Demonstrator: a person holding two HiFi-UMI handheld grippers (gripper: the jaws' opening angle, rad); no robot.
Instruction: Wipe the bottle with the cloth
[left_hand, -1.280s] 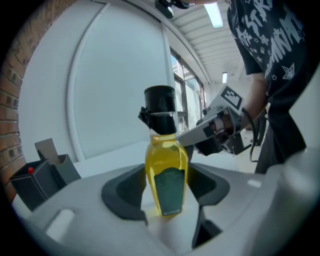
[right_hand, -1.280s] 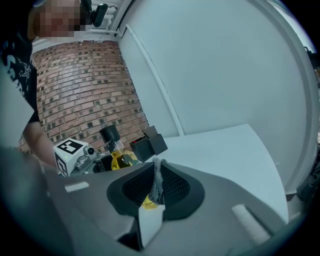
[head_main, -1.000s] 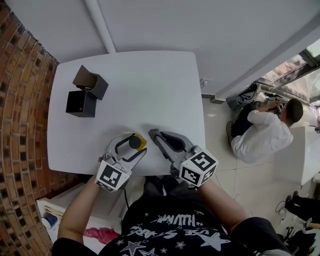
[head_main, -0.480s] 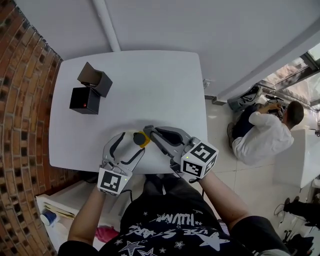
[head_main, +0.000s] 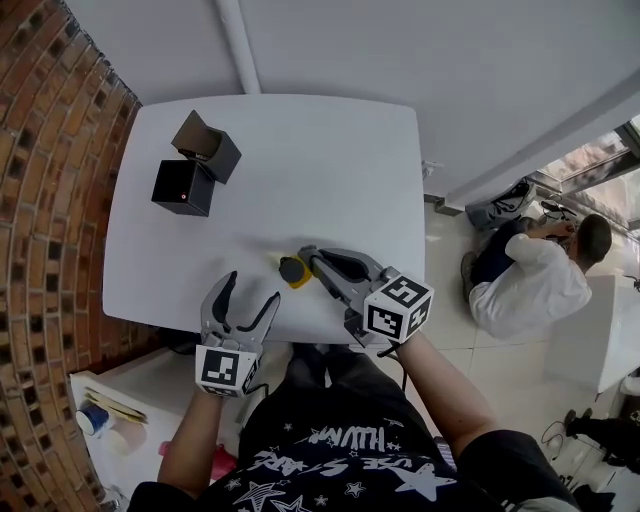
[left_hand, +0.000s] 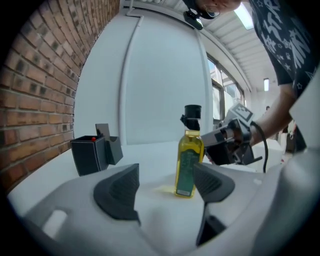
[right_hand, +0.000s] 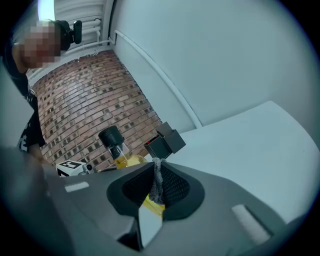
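Near the table (head_main: 330, 170) edge, my left gripper (head_main: 250, 292) just opened wide, empty, clear of the bottle (head_main: 293, 270); my right gripper (head_main: 308, 258) is clamped on the cloth (right_hand: 157, 182) beside it. Wiping looks not done yet.

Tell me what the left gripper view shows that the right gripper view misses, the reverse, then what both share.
Left gripper view only: the whole yellow oil bottle, dark label included, standing upright beyond the open left tongs, which have just been opening with nothing between them; the right tongs close beside it. Right gripper view only: the grey mesh cloth pinched in the shut right tongs. Both: the bottle's black cap, the white table, the two black boxes, the red brick wall.
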